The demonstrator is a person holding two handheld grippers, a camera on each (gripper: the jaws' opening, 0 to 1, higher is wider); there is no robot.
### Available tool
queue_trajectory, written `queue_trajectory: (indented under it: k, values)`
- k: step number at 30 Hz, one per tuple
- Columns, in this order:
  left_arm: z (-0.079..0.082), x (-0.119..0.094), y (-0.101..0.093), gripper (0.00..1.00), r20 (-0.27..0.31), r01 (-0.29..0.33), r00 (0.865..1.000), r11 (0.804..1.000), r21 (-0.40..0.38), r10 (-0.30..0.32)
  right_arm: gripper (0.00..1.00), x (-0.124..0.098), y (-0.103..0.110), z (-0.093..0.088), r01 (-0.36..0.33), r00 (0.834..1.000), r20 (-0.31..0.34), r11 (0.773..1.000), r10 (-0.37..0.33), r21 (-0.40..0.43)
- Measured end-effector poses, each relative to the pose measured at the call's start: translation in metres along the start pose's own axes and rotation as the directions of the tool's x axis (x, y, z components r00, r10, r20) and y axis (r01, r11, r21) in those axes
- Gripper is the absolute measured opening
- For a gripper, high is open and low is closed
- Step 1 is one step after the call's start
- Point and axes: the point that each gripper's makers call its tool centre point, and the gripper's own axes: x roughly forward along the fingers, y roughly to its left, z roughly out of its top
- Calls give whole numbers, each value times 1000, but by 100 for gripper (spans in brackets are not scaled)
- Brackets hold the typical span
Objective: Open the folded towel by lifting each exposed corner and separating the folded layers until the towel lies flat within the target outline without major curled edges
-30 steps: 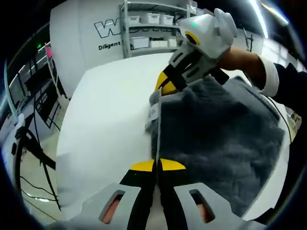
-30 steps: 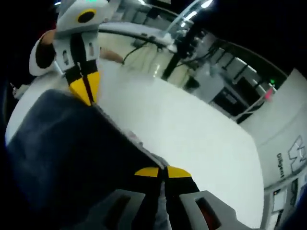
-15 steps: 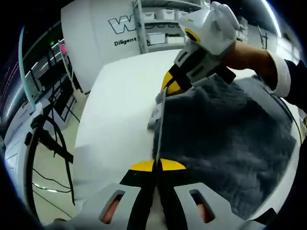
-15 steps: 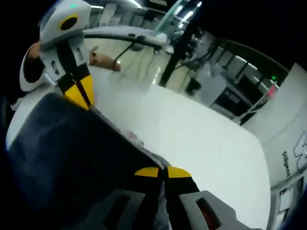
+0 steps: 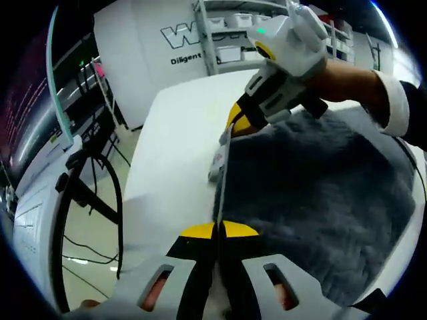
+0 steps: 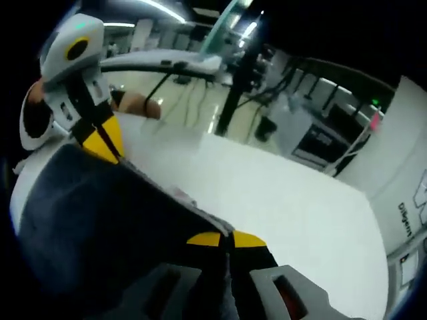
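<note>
Grey towel (image 5: 313, 193) lies on white table (image 5: 180, 140); left gripper (image 5: 218, 231) and right gripper (image 5: 235, 122), at 12 o'clock, both clench its edge.

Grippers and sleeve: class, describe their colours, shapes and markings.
Right gripper: white rounded housing, a green light, a yellow-ringed black circle, black jaws tipped yellow. Left gripper: grey jaw bases with slots, black jaws, yellow tips. The person wears a dark sleeve with a white cuff.
</note>
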Motion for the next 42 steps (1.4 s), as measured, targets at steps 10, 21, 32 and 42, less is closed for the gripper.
queue_trajectory:
  k: [10,21,32,42]
  values:
    - [-10,-7,18,2,-20,-34,999,999,-17,33,0,20,5,12,-13,1000,2,1000,13,-9]
    - [-19,-6,30,2,-37,-63,997,998,-15,63,0,33,10,26,-18,1000,23,1000,18,1]
    - [-24,-2,36,2,-54,-89,995,996,3,89,0,45,5,40,-7,999,38,1000,7,1]
    - [-29,0,39,2,-54,-95,994,995,21,96,0,60,7,35,-23,999,31,1000,23,4]
